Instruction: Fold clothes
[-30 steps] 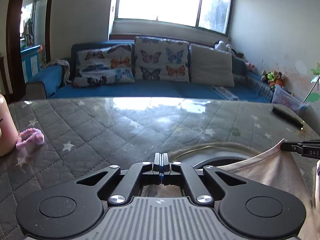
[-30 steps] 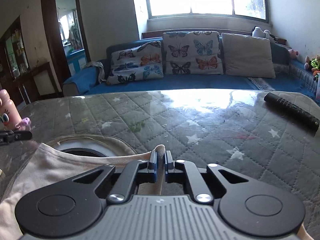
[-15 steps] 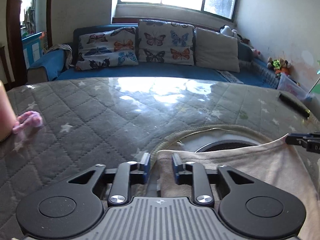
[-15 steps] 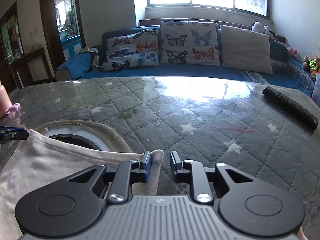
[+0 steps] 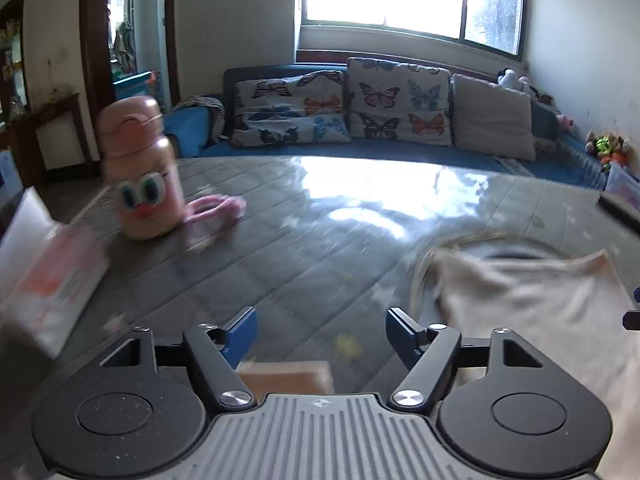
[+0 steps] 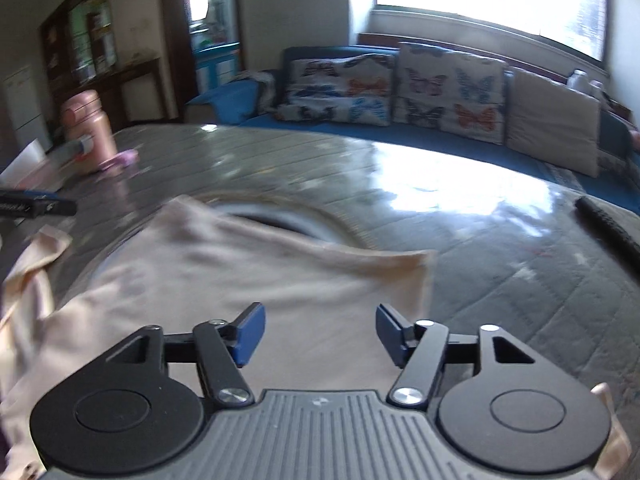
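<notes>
Two hand-held grippers, both with jaws spread wide and nothing between them. Left hand-held gripper (image 5: 321,334) hangs over bare quilted cover, blue pads apart; a small tan block shows just under its body, identity unclear. Right hand-held gripper (image 6: 319,334) sits directly above the beige garment (image 6: 248,284), pads clear of the cloth. The garment lies spread flat on the grey star-quilted surface (image 5: 304,240), just right of the left tool, its far edge crossing a round ring-shaped seam in the cover. One far corner points toward the sofa; a loose strip trails at the left edge in the right wrist view. Farther out on the left: a pink cartoon-faced bottle (image 5: 140,172) standing upright, a pink fabric scrap (image 5: 216,209) touching its base, and a white and red box (image 5: 48,276) at the near left edge, blurred. A black remote (image 6: 608,232) lies toward the right edge, well apart from the garment. Beyond, a blue sofa (image 5: 208,124) with butterfly cushions (image 5: 396,104) under a bright window.
</notes>
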The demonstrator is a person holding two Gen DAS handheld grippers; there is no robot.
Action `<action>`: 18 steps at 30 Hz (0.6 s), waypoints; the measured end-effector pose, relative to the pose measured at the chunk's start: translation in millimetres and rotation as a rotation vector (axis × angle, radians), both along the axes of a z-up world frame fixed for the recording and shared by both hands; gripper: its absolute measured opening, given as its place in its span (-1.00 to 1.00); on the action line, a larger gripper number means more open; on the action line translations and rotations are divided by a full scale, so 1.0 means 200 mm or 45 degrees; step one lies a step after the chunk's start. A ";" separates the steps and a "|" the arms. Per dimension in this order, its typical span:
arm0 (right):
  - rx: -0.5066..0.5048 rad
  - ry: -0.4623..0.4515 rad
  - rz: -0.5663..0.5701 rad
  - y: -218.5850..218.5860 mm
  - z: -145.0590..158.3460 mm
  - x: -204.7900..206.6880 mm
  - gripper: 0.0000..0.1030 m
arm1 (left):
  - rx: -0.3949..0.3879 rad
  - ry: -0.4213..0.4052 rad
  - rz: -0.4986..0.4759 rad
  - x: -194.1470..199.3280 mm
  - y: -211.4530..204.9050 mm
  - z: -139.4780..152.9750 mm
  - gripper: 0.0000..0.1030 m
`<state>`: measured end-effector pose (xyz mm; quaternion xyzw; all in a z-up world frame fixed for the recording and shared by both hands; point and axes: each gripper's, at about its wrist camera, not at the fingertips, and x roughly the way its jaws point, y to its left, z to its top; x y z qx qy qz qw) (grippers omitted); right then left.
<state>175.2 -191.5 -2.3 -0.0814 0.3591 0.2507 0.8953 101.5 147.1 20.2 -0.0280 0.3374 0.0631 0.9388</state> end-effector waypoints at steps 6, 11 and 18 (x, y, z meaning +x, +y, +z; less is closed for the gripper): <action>-0.006 0.015 0.167 0.17 0.00 -0.25 0.44 | 0.084 0.017 -0.036 -0.17 -0.04 -0.06 0.77; -0.008 0.006 0.257 0.28 0.03 -0.37 0.50 | 0.217 0.030 -0.021 -0.22 -0.08 -0.13 0.79; -0.015 0.000 0.346 0.39 0.06 -0.47 0.58 | 0.285 0.026 0.198 -0.35 0.08 -0.16 0.81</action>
